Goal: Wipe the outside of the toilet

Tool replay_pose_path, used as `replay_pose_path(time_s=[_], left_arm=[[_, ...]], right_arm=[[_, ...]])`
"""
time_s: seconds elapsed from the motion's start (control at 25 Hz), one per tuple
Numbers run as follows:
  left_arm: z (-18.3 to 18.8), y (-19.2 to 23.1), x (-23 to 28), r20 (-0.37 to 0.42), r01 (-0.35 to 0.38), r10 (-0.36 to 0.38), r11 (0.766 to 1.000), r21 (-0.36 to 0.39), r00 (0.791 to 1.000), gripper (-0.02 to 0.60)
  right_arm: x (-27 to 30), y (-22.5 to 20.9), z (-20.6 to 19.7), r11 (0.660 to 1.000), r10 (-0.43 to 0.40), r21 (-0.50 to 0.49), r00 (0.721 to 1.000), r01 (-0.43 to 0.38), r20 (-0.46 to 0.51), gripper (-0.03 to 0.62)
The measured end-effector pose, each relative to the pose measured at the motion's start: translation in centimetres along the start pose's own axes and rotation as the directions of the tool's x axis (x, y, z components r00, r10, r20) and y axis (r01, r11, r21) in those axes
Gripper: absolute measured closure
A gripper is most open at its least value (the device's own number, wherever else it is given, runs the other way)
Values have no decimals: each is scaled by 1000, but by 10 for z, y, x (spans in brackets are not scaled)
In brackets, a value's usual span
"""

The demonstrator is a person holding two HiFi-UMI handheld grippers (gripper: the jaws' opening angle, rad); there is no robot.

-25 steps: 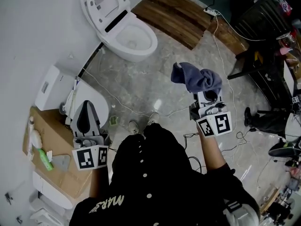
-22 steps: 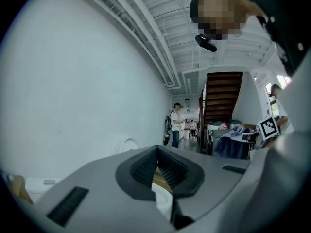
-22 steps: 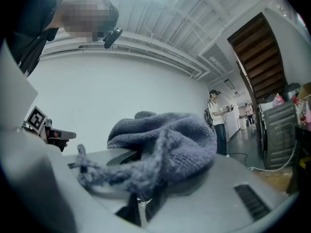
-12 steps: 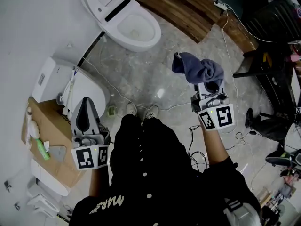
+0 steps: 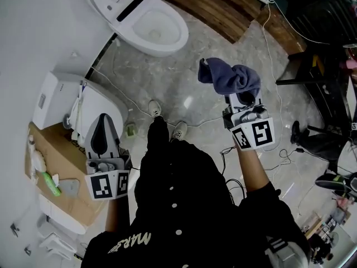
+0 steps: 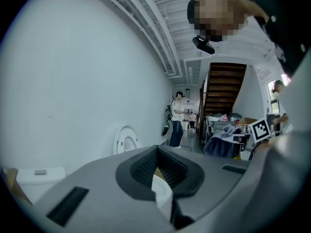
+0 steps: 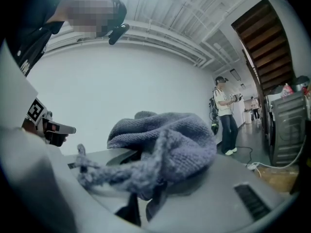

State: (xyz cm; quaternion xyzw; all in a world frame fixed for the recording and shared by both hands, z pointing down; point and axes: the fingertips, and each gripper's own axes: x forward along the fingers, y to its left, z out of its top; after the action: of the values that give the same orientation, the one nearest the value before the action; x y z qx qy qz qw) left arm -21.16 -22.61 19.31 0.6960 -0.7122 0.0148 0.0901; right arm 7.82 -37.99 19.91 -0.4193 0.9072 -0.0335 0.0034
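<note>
The white toilet (image 5: 139, 21) stands with its lid up at the top of the head view, far ahead of both grippers; in the left gripper view its lid (image 6: 126, 141) shows against the white wall. A blue-grey knitted cloth (image 5: 231, 78) is bunched over my right gripper (image 5: 244, 100), which is shut on it at mid-right, above the marble floor. In the right gripper view the cloth (image 7: 165, 144) covers the jaws. My left gripper (image 5: 102, 141) is held low at the left, shut, with nothing in it; its fingertips (image 6: 160, 171) meet.
A second white toilet unit (image 5: 83, 108) and a cardboard box (image 5: 53, 169) with a green bottle (image 5: 50, 183) lie at the left. A wooden platform (image 5: 217, 4), floor cables (image 5: 268, 32) and black furniture (image 5: 329, 27) are ahead and right. A person (image 7: 224, 115) stands far off.
The person has stepped forward, so the toilet sits higher and further left in the head view. Both grippers keep their poses; the cloth stays in the right one.
</note>
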Motion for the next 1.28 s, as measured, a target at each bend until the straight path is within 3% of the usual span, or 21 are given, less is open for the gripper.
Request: replay_pose_path(time_s=[0.8,1.28], left_arm=[[-34,38,83,-55,61,-63,998,-28,996,571],[-92,64,114,-79,50,-50,999,-7,996,571]], right_arm=[[65,-17,-57,999,-53,3,996,53,-71,493],[93,-18,-123,1000,-31,-2,995,31,-95,493]])
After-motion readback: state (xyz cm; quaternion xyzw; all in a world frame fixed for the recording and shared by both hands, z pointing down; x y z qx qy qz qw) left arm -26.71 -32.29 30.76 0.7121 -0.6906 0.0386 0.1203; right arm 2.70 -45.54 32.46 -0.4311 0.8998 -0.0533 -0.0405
